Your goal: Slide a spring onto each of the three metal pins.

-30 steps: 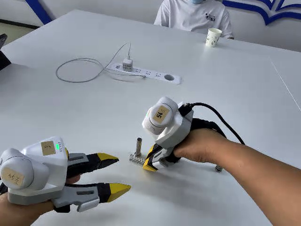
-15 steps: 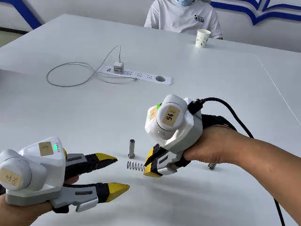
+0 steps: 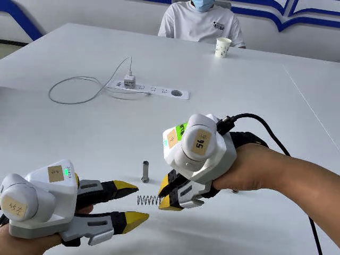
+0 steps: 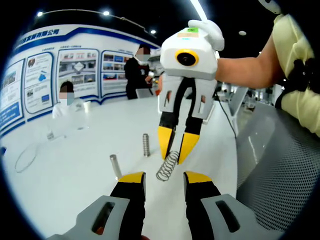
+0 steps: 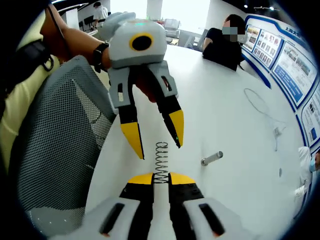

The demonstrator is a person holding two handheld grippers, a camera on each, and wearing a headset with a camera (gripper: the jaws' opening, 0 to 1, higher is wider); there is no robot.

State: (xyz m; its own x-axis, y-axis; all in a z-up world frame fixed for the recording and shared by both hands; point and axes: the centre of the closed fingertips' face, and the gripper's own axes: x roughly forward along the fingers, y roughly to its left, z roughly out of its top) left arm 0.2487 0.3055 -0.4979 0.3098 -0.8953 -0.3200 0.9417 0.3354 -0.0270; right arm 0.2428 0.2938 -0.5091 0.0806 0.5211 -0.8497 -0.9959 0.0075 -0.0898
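Right tool (image 3: 163,195) clenched on spring (image 3: 149,200); left tool (image 3: 141,202) released, its jaws flanking the spring's free end; pin (image 3: 145,171) upright nearby.

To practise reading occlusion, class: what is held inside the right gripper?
One end of a spring, pinched in the shut right gripper; its coils stick out toward the open left gripper. The pinched end itself is covered by the tips.

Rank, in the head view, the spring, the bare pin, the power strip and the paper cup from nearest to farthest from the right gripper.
1. spring, held at the tips of the right gripper.
2. bare pin, upright just beyond the spring.
3. power strip, mid-table, left.
4. paper cup, far edge.
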